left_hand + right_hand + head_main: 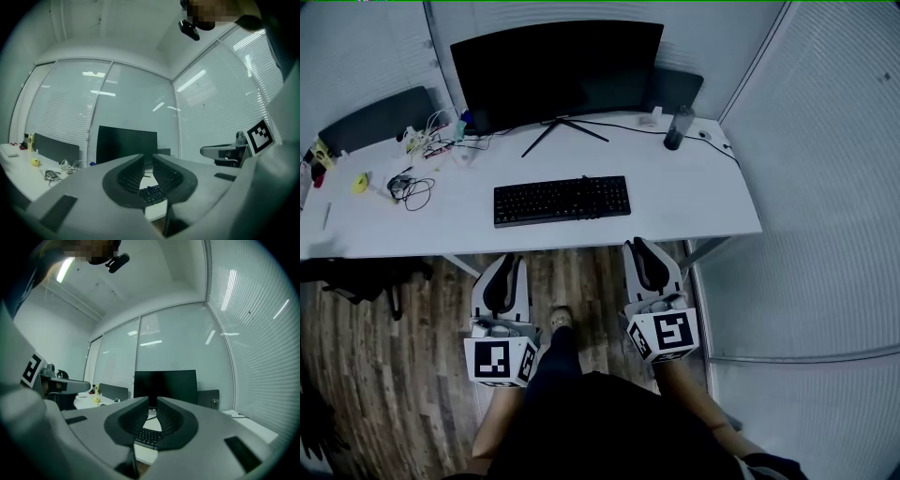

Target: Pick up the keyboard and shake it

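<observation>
Black and rectangular, the keyboard [562, 201] lies flat on the white desk [703, 202], at the middle of the near half, in front of the stand of the wide black monitor [555, 70]. Only the head view shows it whole, along with a dark bottle [676, 128] at the far right, a tangle of dark cables [411, 190] at the left, and the brown wood-plank floor [394, 366] below.

From that view the left gripper [512, 261] and right gripper [637, 246] hang short of the desk's near edge, over the floor, well apart from the keyboard and touching nothing.

How the fingers stand is clear only in the gripper views. The left gripper [148, 157] has its ribbed dark pads [131, 174] drawn almost together, with a thin slit between and nothing in it; part of the keyboard [151, 193] peeks out beneath them. The right gripper [151, 399] shows the same narrow, empty slit, with the keyboard [147, 437] below. These two views also take in the blind-covered glass walls [61, 112] above the desk.
</observation>
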Demonstrator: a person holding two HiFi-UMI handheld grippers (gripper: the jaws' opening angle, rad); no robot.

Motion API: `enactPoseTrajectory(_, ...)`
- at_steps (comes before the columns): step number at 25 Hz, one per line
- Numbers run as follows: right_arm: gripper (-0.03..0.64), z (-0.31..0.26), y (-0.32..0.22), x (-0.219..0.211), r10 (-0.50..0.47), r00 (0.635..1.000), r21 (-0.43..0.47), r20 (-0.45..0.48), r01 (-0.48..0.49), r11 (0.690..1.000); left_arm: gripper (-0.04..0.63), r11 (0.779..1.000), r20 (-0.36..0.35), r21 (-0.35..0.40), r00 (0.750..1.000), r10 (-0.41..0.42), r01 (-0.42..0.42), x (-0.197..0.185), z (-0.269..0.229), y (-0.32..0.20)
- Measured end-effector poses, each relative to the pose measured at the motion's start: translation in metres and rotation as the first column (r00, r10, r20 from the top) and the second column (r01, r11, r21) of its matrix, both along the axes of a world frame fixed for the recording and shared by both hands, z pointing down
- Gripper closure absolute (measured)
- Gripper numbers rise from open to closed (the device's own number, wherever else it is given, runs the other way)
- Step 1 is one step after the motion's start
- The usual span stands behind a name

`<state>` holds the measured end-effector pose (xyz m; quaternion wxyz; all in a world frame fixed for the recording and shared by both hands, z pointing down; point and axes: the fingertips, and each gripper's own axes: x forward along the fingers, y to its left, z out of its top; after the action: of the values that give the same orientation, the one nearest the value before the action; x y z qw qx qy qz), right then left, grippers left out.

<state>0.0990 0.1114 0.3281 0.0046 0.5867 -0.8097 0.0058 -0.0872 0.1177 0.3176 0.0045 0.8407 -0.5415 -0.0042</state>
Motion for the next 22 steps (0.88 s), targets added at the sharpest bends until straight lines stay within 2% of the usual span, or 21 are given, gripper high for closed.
enactPoseTrajectory(5,0.549,0.01,-0.063,-0.014,0.024,1.0,-0.036,-0.017,-0.024,0.999,0.563,1.0,0.006,-0.019,1.0,0.02,-0.02,-0.021,0.01,-0.072)
enactPoseTrajectory(15,0.515,0.064,-0.152,-0.017,0.092,0.993,-0.164,-0.07,-0.102,0.981,0.563,0.989,0.011,-0.142,0.999,0.047,-0.045,-0.055,0.072,-0.171)
enactPoseTrajectory(18,0.512,0.083,-0.166,-0.011,0.105,0.991,-0.205,-0.084,-0.12,0.971,0.563,0.98,-0.001,-0.194,0.999,0.045,-0.044,-0.065,0.096,-0.187)
enactPoseTrajectory(22,0.511,0.109,-0.18,-0.005,0.108,0.989,-0.265,-0.105,-0.133,0.955,0.563,0.956,-0.002,-0.291,0.999,0.042,-0.041,-0.079,0.135,-0.204)
